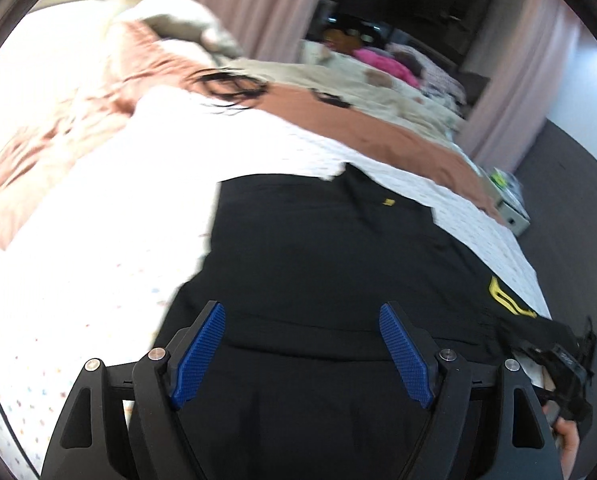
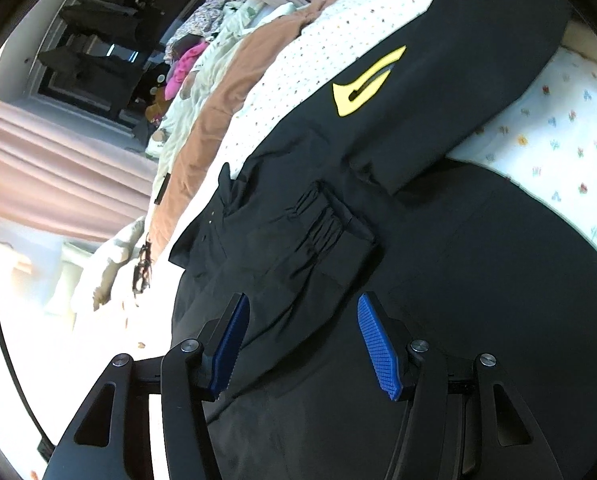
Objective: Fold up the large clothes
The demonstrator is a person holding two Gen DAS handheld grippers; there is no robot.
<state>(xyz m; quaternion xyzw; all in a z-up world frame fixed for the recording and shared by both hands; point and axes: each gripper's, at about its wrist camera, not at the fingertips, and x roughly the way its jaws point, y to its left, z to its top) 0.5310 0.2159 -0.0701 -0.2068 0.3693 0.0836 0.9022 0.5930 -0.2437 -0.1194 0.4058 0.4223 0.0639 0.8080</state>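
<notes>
The black garment (image 1: 326, 248) lies spread on the bed (image 1: 98, 216), over a white sheet printed with small coloured flowers. By the look of it the folding is partly done: in the right wrist view one sleeve (image 2: 430, 92), bearing a yellow emblem (image 2: 368, 82), is laid across the body, and a gathered elastic cuff (image 2: 326, 220) rests on top of the dark cloth. The piece is not yet a compact bundle, so further folds seem to remain.

The left gripper (image 1: 302, 354) hangs just above the near part of the garment with its jaws spread wide and nothing between them. Its blue pads (image 1: 197, 356) are ribbed with a fine grid. The right gripper (image 2: 300, 346) is likewise released, jaws apart over the crumpled cuff region, holding no cloth.

The fabric reads as matte, smooth and fairly heavy, lying flat with few wrinkles except at the ruched cuff. Beyond it, a rust-brown blanket (image 1: 338, 116) and a cream quilt (image 1: 370, 80) lie rumpled, and pale pink curtains (image 1: 258, 4) hang behind.
</notes>
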